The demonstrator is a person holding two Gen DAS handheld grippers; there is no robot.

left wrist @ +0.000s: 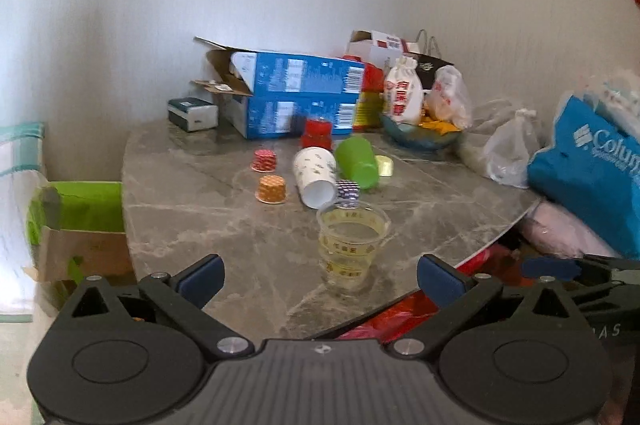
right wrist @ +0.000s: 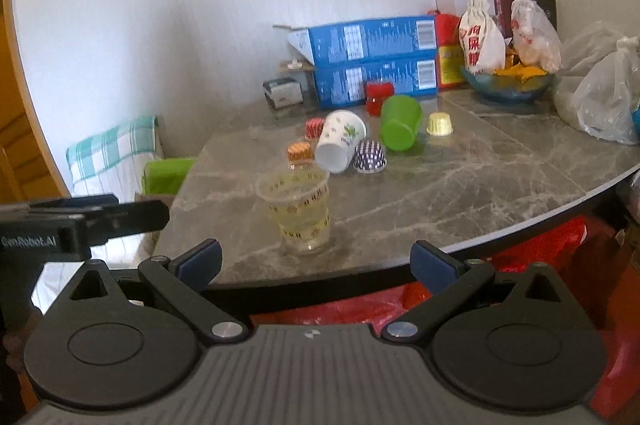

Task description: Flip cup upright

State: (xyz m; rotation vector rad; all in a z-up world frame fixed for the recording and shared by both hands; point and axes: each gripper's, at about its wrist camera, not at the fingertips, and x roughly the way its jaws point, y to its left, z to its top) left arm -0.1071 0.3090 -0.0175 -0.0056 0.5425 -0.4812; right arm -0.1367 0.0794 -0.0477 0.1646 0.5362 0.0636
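A clear plastic cup (left wrist: 352, 243) with yellow print stands upright near the table's front edge; it also shows in the right wrist view (right wrist: 298, 211). Behind it a white paper cup (left wrist: 314, 177) (right wrist: 340, 141) lies on its side, mouth toward me. A green cup (left wrist: 357, 163) (right wrist: 400, 127) stands upside down beside it. My left gripper (left wrist: 320, 279) is open and empty, just short of the clear cup. My right gripper (right wrist: 316, 263) is open and empty, below the table edge. Each gripper shows at the edge of the other's view.
Small paper baking cups, orange (left wrist: 272, 189), red (left wrist: 264, 161), purple (right wrist: 370, 156) and yellow (right wrist: 440, 125), sit around the cups on the grey marble table (right wrist: 480, 177). Blue boxes (left wrist: 296, 97), a red jar (left wrist: 317, 133), a bowl (right wrist: 512, 85) and bags crowd the back.
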